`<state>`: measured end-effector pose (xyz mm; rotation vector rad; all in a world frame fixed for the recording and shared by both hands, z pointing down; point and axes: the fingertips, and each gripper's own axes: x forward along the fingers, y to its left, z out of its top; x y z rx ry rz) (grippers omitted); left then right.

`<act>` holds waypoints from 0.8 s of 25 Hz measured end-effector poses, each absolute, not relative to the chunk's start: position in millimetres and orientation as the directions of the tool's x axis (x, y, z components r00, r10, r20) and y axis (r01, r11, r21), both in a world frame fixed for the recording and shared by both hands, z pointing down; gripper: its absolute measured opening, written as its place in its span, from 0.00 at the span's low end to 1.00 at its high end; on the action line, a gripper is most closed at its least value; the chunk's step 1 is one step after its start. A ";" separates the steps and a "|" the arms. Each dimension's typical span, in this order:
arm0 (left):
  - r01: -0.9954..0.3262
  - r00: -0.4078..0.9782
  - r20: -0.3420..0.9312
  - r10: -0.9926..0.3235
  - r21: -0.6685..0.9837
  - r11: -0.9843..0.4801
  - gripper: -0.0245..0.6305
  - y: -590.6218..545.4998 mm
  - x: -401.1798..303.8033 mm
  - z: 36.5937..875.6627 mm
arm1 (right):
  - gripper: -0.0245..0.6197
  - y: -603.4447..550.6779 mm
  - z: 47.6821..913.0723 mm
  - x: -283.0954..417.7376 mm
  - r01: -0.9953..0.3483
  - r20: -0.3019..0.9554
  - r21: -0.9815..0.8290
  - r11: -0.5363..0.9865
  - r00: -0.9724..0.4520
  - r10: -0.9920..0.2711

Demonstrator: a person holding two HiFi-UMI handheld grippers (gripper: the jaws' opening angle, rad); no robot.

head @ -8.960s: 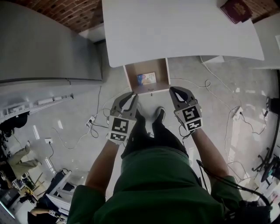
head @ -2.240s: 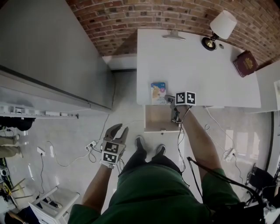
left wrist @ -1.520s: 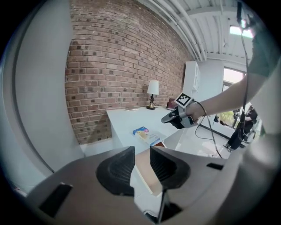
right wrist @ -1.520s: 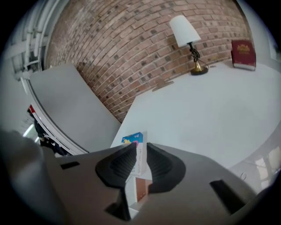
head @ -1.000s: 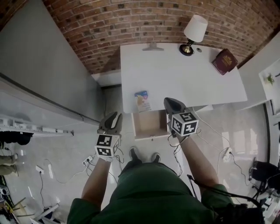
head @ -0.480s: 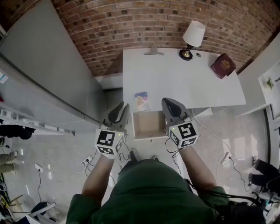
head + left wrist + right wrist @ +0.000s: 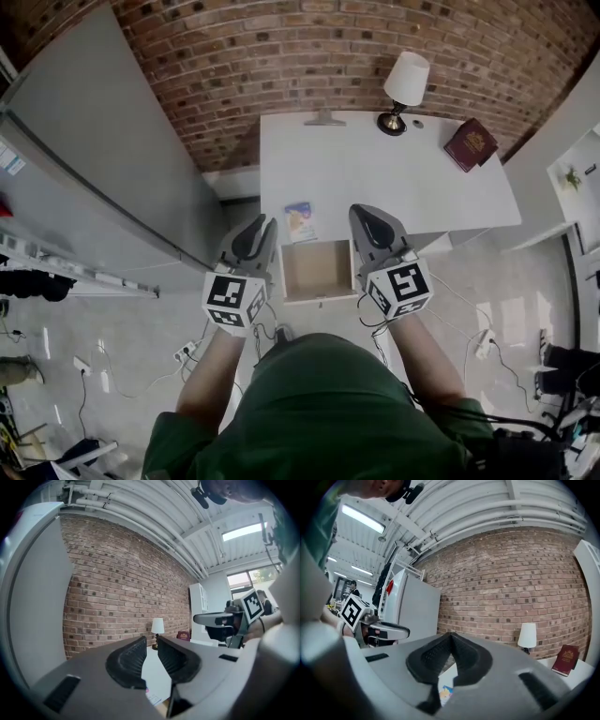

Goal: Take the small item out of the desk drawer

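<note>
Brick wall (image 7: 328, 47) across the back, tall grey cabinet (image 7: 103, 159) down the left side. White desk (image 7: 394, 178) against the wall, seen from above. Person in a green top (image 7: 319, 412) at the bottom of the head view, both arms forward. Desk drawer (image 7: 319, 270) open, out past the desk's front edge, pale wood inside showing. Left gripper (image 7: 263, 225) just beside the drawer's left side, jaws a narrow gap apart, nothing between them, only desk and wall beyond in the left gripper view. Right gripper (image 7: 362, 214) just beside the drawer's right side, jaws pressed fully together, holding nothing. Table lamp (image 7: 405, 80) with white shade at the desk's back edge, dark red book (image 7: 471, 143) near the back right corner, both well apart from the grippers. Small item (image 7: 300, 221) – a colourful flat packet – out of the drawer, flat on the desk top near the front edge, just behind the drawer's left corner, nearer the left gripper's tips, touched by neither.
</note>
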<state>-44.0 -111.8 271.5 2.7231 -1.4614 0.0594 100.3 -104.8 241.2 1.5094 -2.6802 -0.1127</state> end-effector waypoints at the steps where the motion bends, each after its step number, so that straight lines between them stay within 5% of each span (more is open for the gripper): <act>1: -0.833 0.554 0.054 -0.831 0.026 -0.553 0.14 -111.8 -42.9 270.0 | 0.04 -104.2 240.1 101.3 -0.852 0.017 0.098 0.515 -0.516 -0.856; 20: -0.844 0.536 0.035 -0.844 0.003 -0.536 0.14 -143.2 -75.6 259.4 | 0.04 -122.9 247.6 122.0 -0.886 0.025 0.083 0.456 -0.456 -0.890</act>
